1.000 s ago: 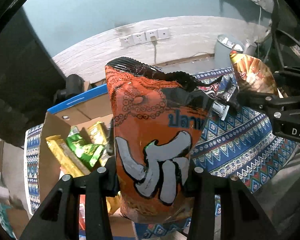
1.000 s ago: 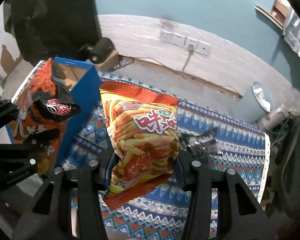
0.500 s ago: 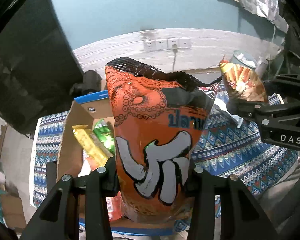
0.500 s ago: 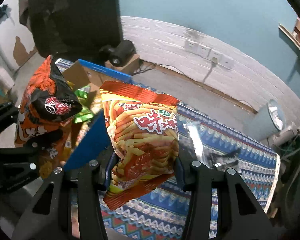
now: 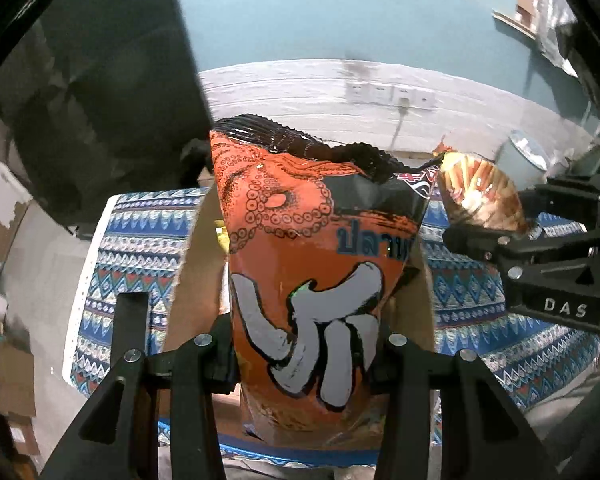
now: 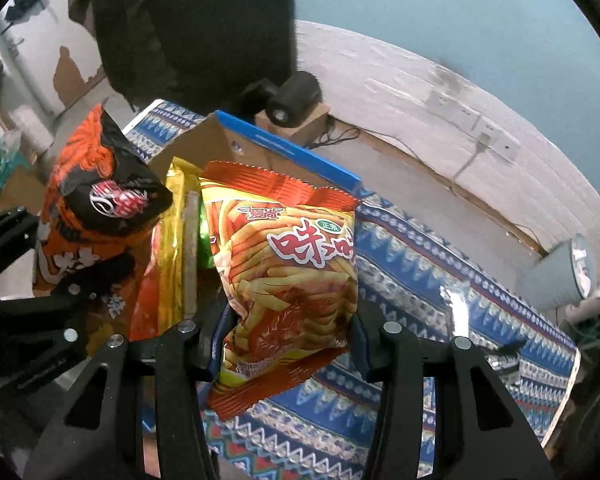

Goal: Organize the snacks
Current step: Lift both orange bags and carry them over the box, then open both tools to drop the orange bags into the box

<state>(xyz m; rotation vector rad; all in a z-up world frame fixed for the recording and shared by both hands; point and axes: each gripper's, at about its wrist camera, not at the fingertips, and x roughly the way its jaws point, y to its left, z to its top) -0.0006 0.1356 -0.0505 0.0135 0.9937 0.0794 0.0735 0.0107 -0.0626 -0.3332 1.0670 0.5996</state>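
Carrying time: left gripper (image 5: 304,356) jaws pinching the orange octopus-print snack bag (image 5: 312,264), right gripper (image 6: 288,340) jaws pinching the yellow fries-print snack bag (image 6: 292,276), both over the brown cardboard box with a blue rim (image 6: 284,148), next probably lowering in and letting go.

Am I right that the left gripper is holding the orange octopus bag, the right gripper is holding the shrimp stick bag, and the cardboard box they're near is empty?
Not quite: the cardboard box is not empty. The right wrist view shows gold and green packets already standing in it. The rest holds: the left gripper grips the orange octopus bag, and the right gripper grips the shrimp stick bag.
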